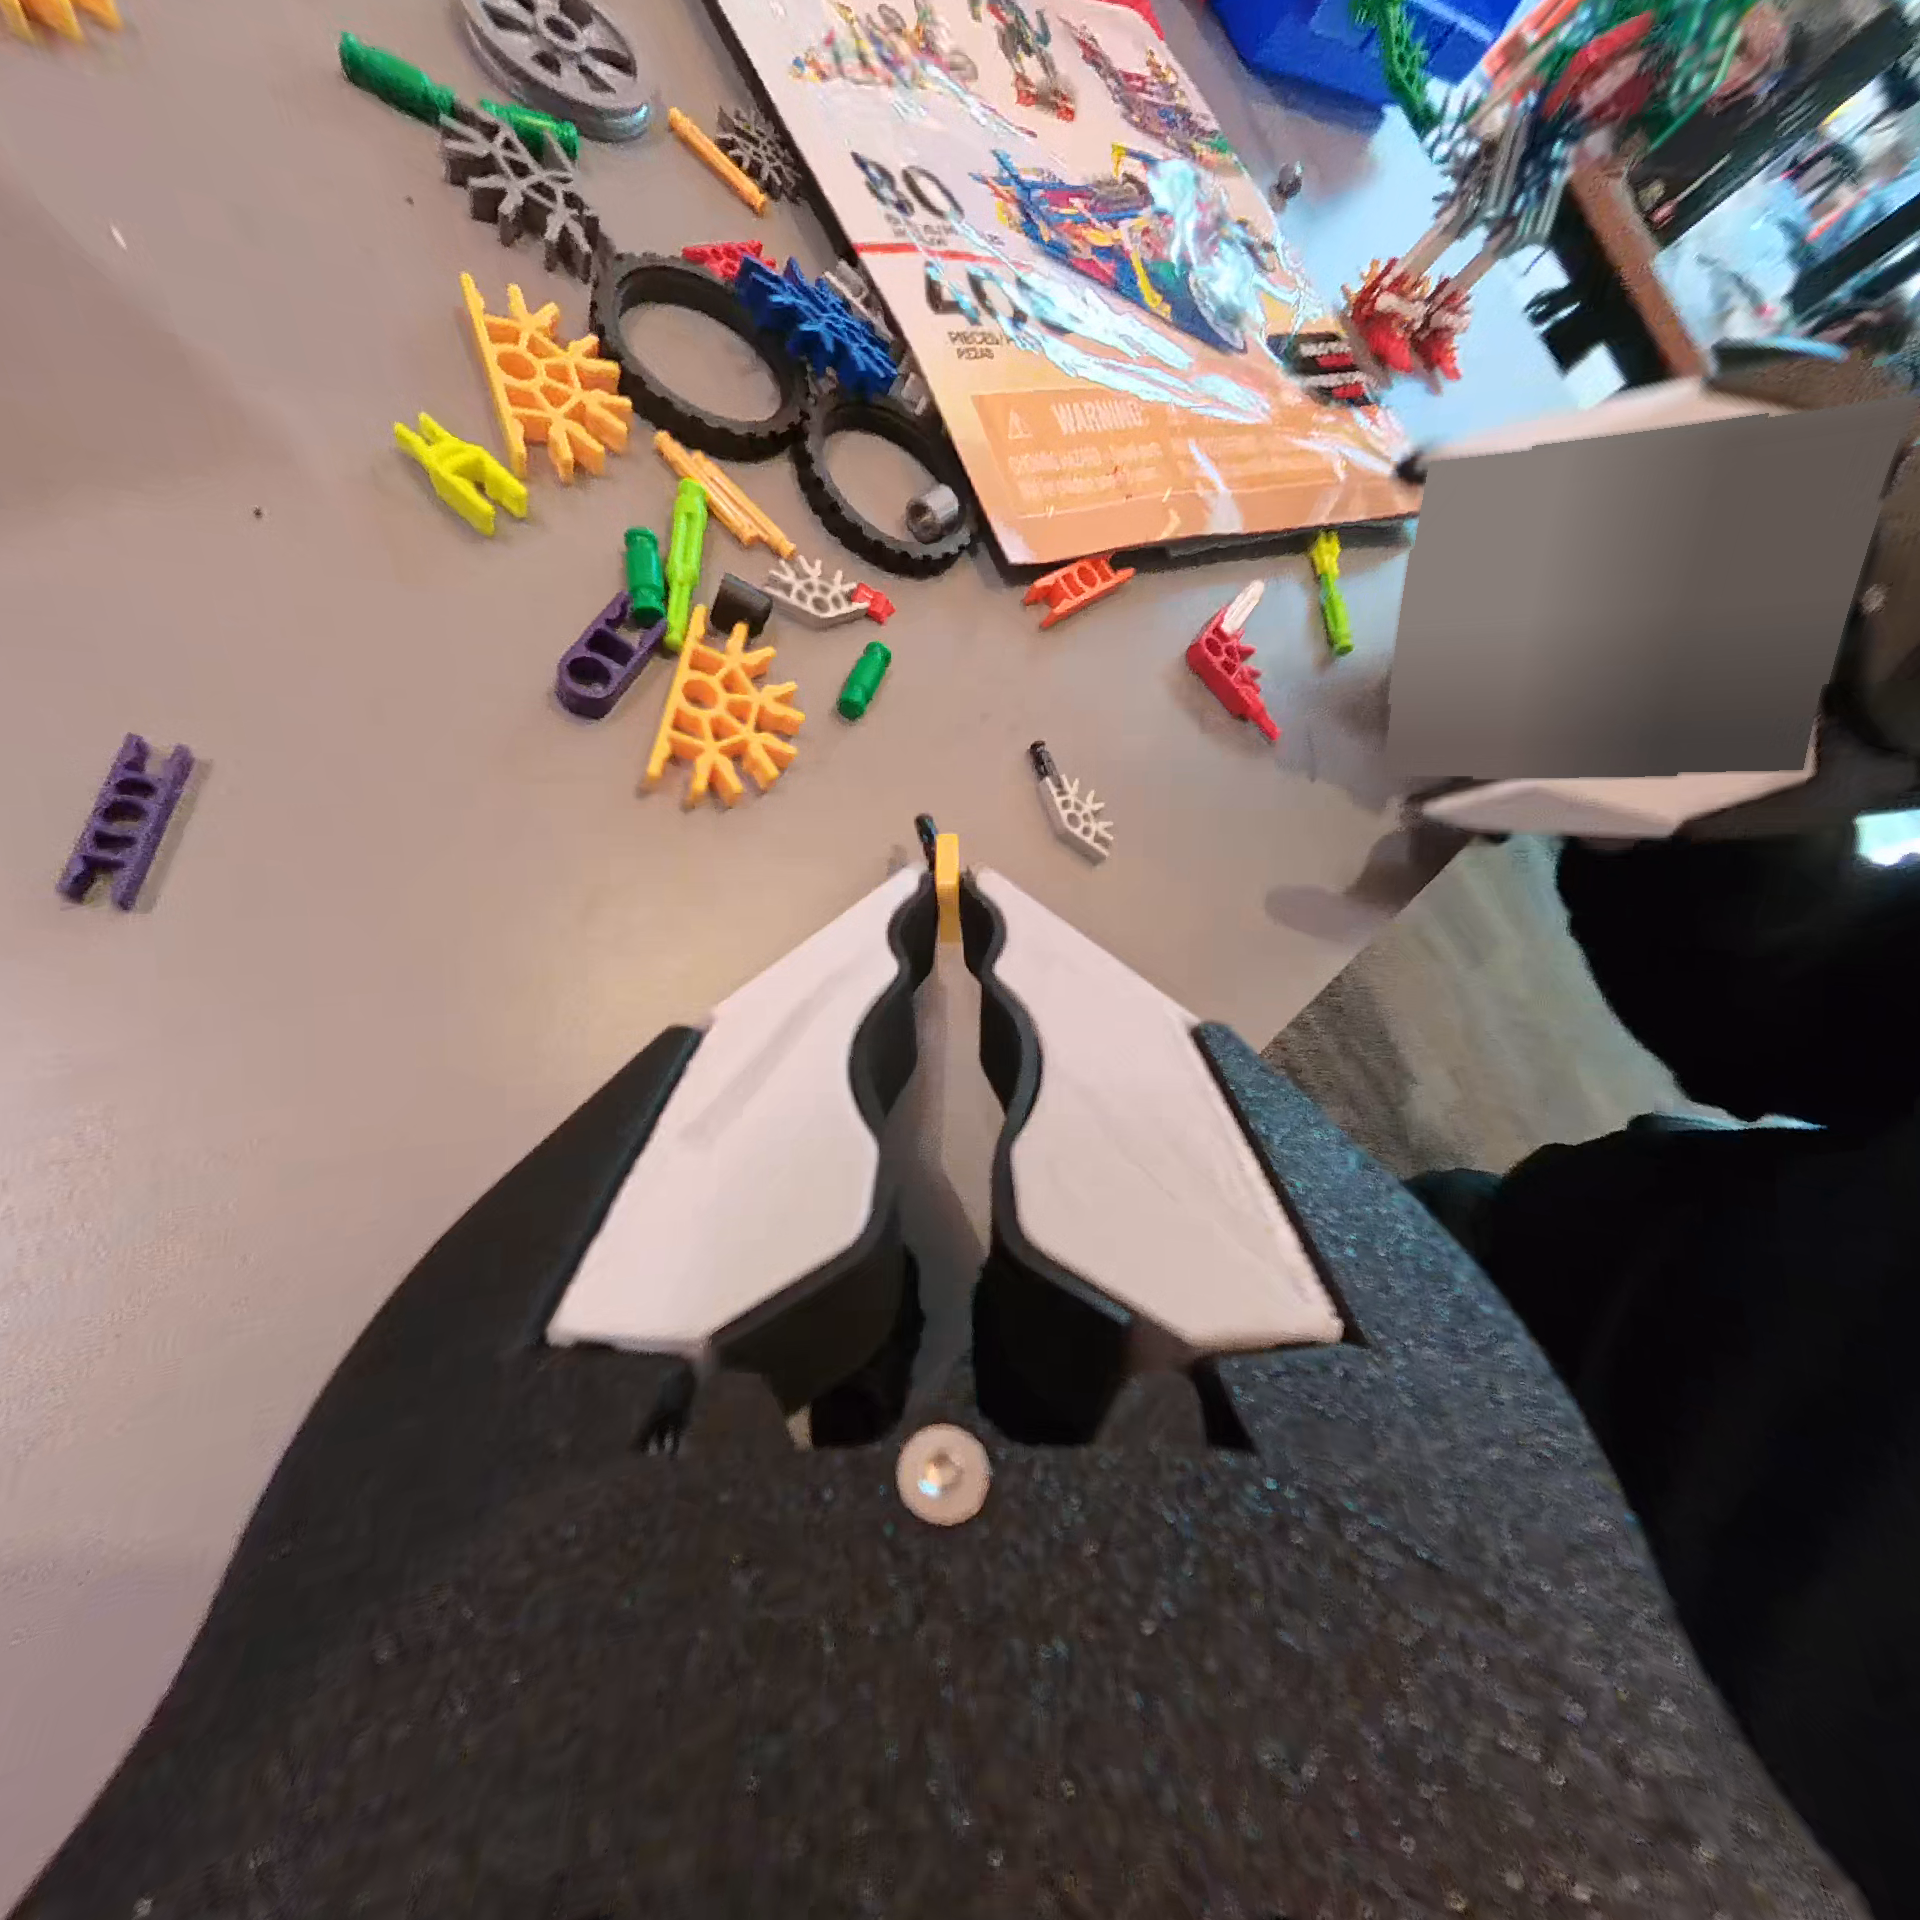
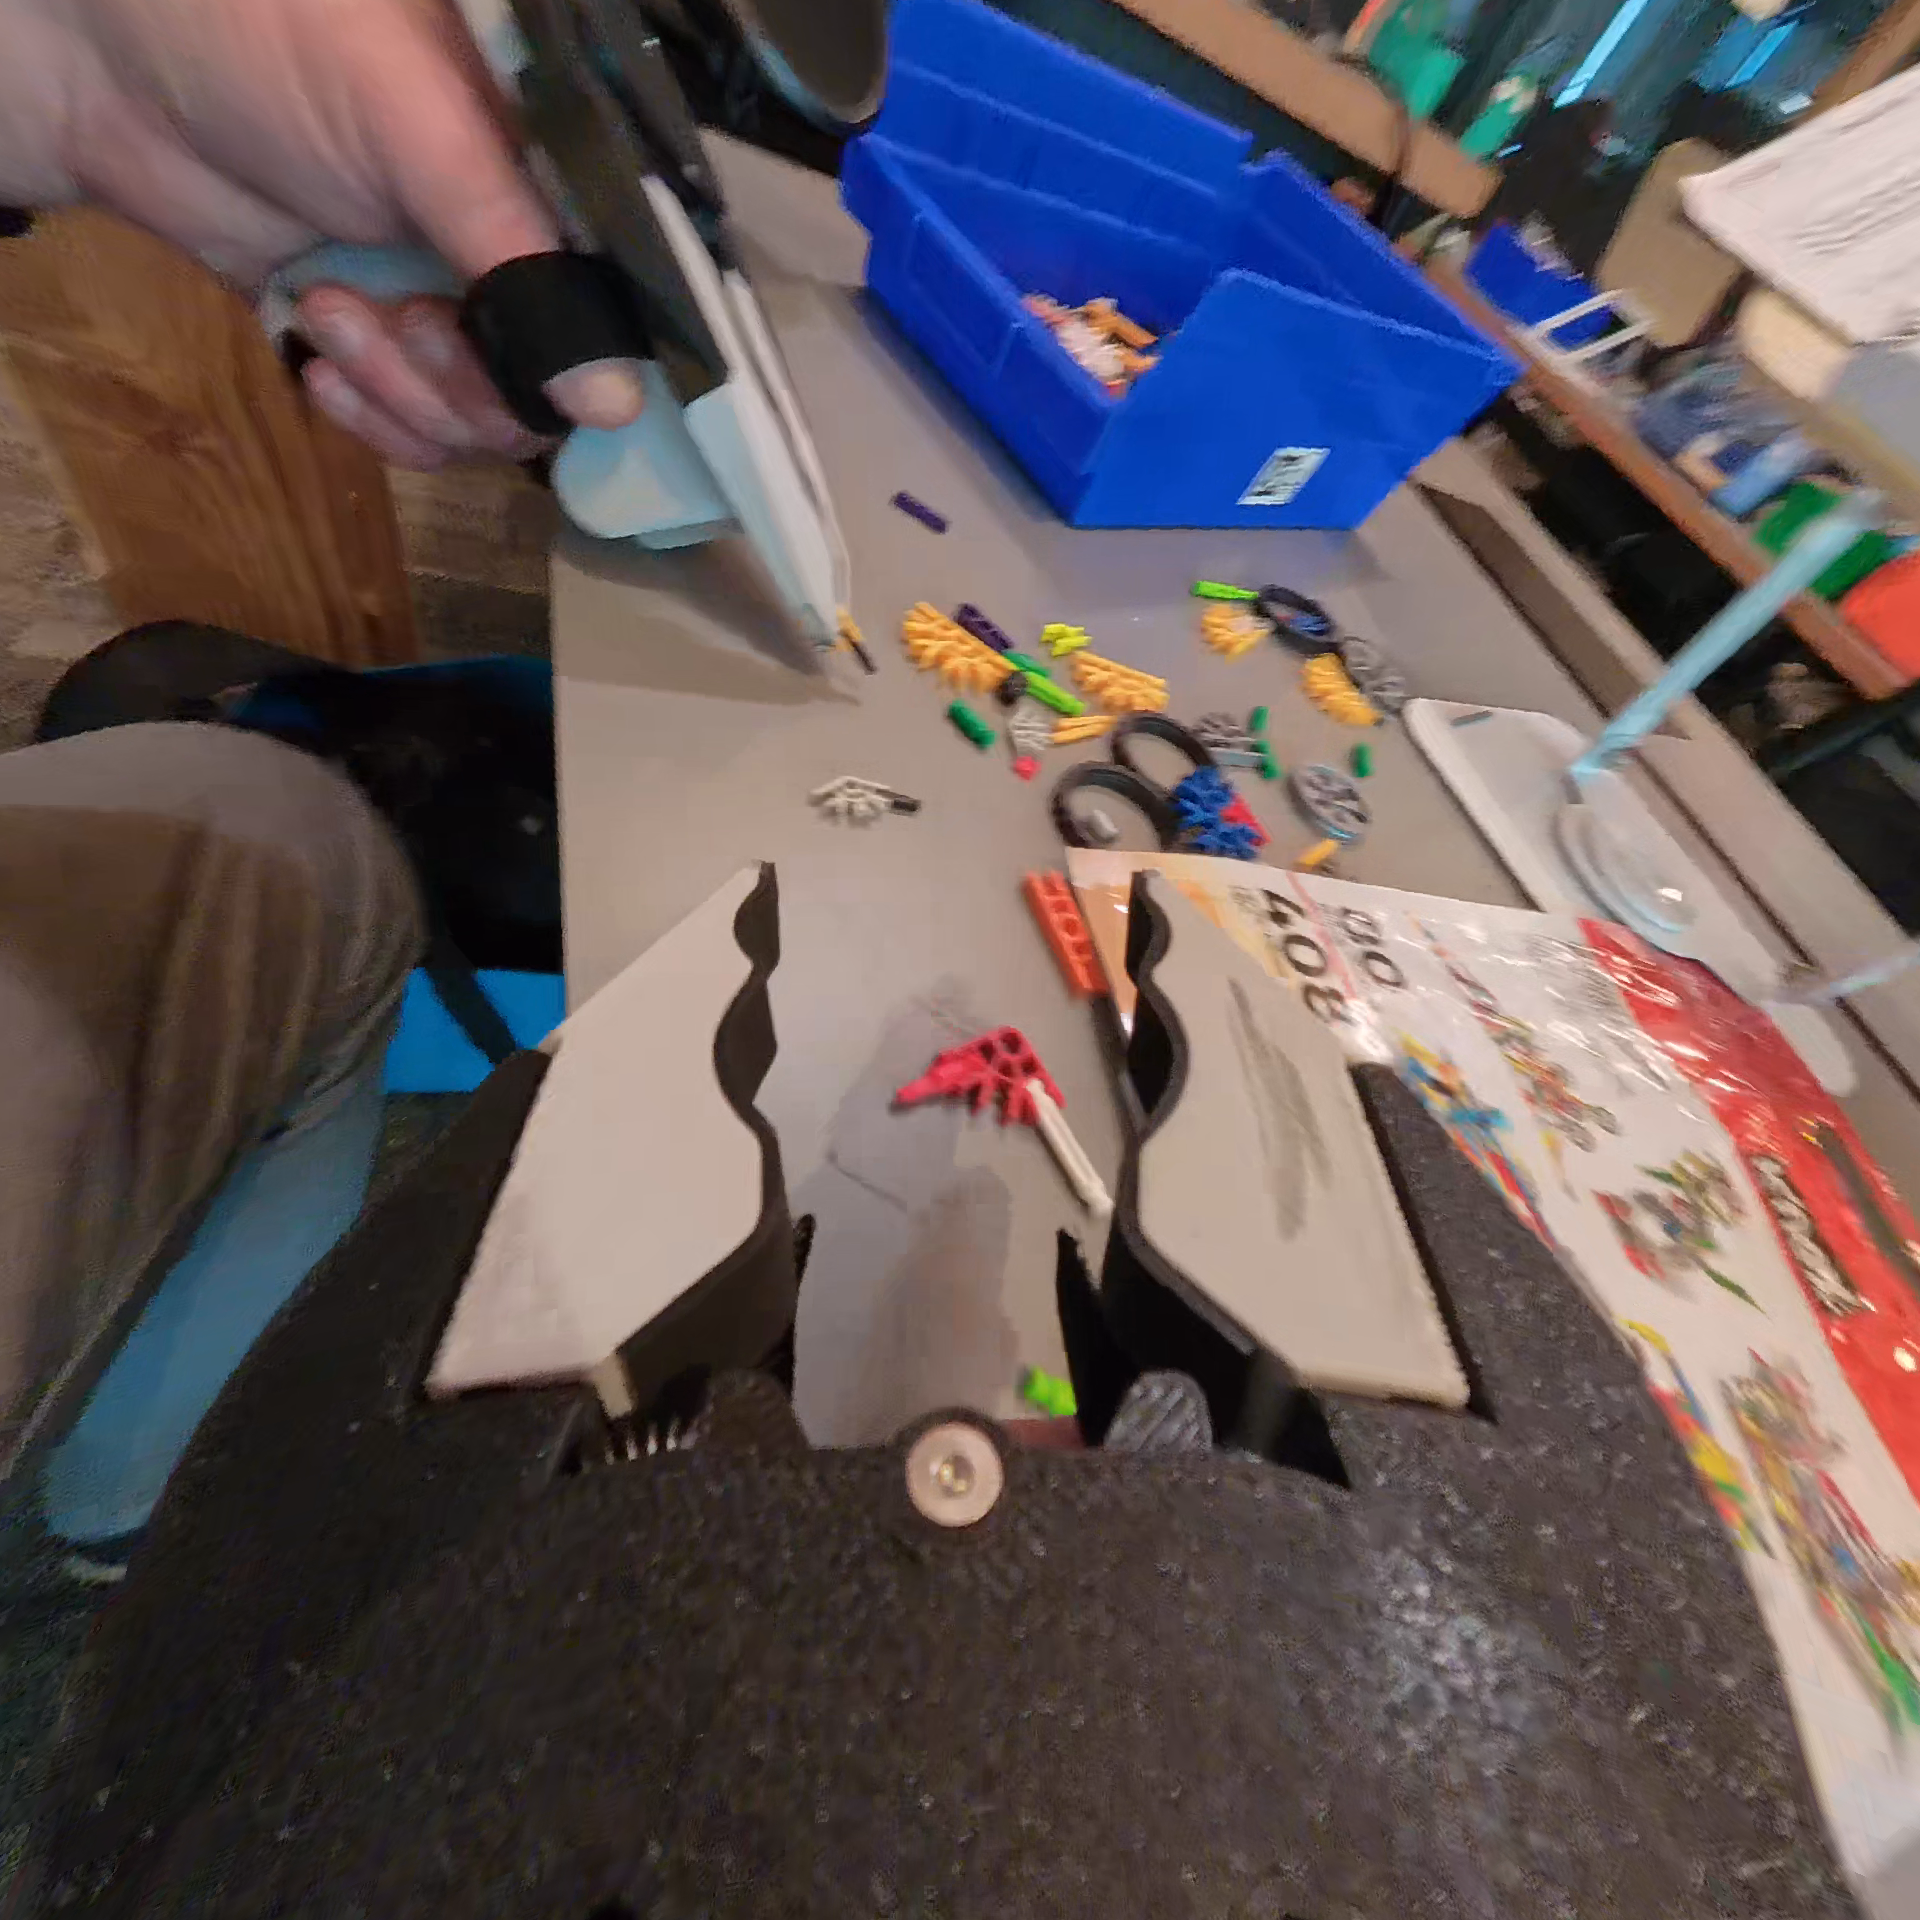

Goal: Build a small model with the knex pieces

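My left gripper [image 1: 945, 878] is shut on a small yellow connector piece [image 1: 947, 883] with a short black rod [image 1: 925, 828] sticking out of it, held just above the grey table [image 1: 312, 1039]. In the right wrist view that gripper [image 2: 836, 639] shows at upper left, held by a hand [image 2: 312, 208], the yellow piece [image 2: 850, 629] at its tips. My right gripper [image 2: 951, 894] is open over the table. A red connector with a white rod [image 2: 987, 1070] lies between its fingers, and it also shows in the left wrist view [image 1: 1231, 665]. An orange clip [image 2: 1060, 940] lies near the right fingertip.
Loose building pieces lie scattered: yellow fan connectors [image 1: 551, 379], black tyre rings [image 1: 701, 358], green rods [image 1: 857, 681], purple clips [image 1: 125, 821], a grey connector [image 1: 1075, 816]. A printed box sheet [image 1: 1091, 312] lies at right. A blue bin [image 2: 1143, 312] stands at the far table end. The tips of one gripper are about 12 cm away from the tips of the other. It is some 7 cm from my right tips to the orange clip [image 2: 1060, 940]. It turns up in the left wrist view [image 1: 1086, 591] as well.
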{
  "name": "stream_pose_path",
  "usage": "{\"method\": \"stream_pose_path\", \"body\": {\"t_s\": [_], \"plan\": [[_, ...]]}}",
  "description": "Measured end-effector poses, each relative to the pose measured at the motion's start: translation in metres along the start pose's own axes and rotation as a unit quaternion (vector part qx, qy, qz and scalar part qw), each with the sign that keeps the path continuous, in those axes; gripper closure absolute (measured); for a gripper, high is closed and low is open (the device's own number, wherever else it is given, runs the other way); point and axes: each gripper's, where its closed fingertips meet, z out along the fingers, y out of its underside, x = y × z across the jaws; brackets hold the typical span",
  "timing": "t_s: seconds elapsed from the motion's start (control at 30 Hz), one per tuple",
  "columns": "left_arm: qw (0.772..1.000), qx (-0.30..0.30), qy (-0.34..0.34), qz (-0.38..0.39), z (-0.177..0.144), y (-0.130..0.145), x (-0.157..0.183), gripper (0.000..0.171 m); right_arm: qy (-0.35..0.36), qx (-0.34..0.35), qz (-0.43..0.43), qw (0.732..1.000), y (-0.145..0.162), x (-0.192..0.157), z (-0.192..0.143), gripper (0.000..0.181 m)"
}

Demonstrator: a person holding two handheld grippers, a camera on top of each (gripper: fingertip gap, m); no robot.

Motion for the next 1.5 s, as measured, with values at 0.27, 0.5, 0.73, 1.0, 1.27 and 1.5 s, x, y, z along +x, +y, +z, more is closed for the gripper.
{"method": "stream_pose_path", "body": {"t_s": [0.27,0.5,0.73,1.0,1.27,1.5], "plan": [[0.999,0.008,-0.005,-0.036,-0.016,-0.003,-0.017,0.155,-0.100,-0.048,0.020,0.994,-0.013,-0.019,0.051,0.161],[0.996,0.018,-0.072,0.044,-0.029,-0.002,-0.032,0.161,-0.154,-0.088,0.010,0.984,-0.030,-0.019,0.097,0.181],[0.985,0.014,-0.113,0.129,-0.035,-0.001,-0.040,0.165,-0.227,-0.143,-0.040,0.963,-0.023,-0.044,0.111,0.158],[0.979,-0.022,-0.115,0.167,-0.024,-0.002,-0.043,0.164,-0.251,-0.170,-0.057,0.951,-0.019,-0.055,0.125,0.169],[0.968,-0.061,-0.131,0.206,-0.017,-0.006,-0.040,0.163,-0.283,-0.170,-0.078,0.941,-0.011,-0.051,0.111,0.170],[0.956,-0.099,-0.123,0.246,-0.004,-0.009,-0.041,0.168,-0.295,-0.152,-0.066,0.941,-0.010,-0.048,0.110,0.169]]}}
